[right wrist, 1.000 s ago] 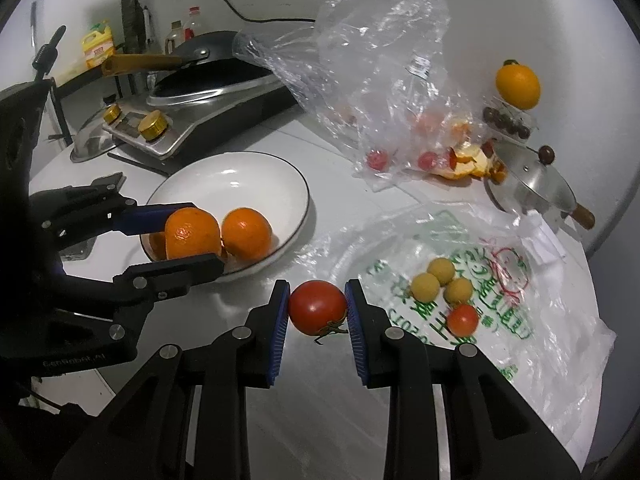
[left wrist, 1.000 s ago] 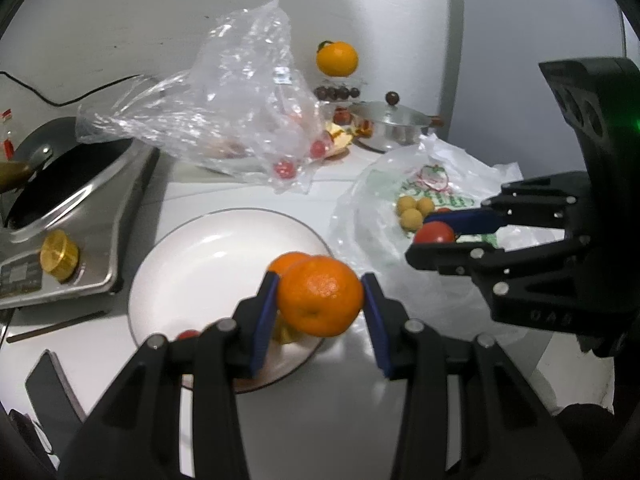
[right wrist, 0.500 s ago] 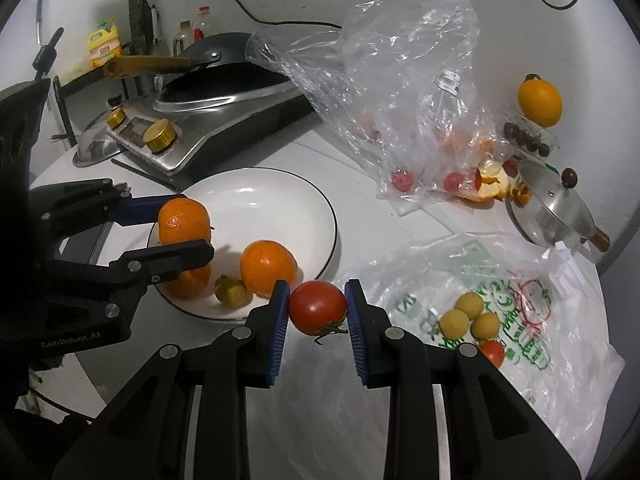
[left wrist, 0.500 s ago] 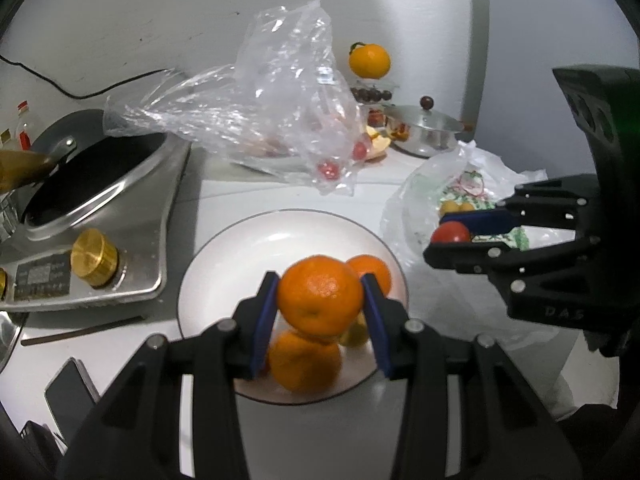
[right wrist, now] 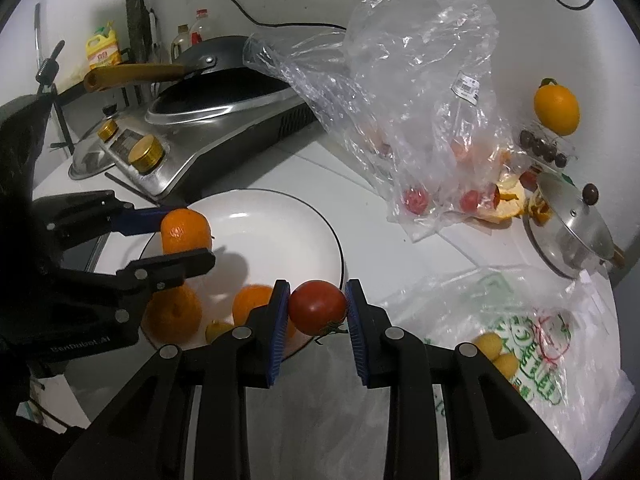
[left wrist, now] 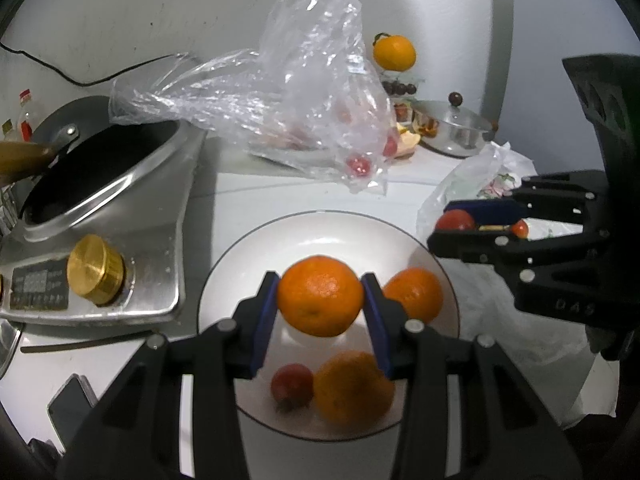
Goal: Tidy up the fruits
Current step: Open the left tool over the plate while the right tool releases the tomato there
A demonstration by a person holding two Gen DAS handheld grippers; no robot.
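My left gripper (left wrist: 320, 298) is clamped on an orange (left wrist: 320, 296), held above the white plate (left wrist: 320, 228), where two more oranges and a small red fruit lie. My right gripper (right wrist: 317, 312) pinches a tomato (right wrist: 317, 307) over the plate's near rim, just beside a printed bag (right wrist: 536, 368) with yellow fruits on the surface (right wrist: 320, 176)

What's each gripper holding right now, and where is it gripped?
Left gripper: an orange, pinched across its sides. Right gripper: a red tomato, also by its sides.
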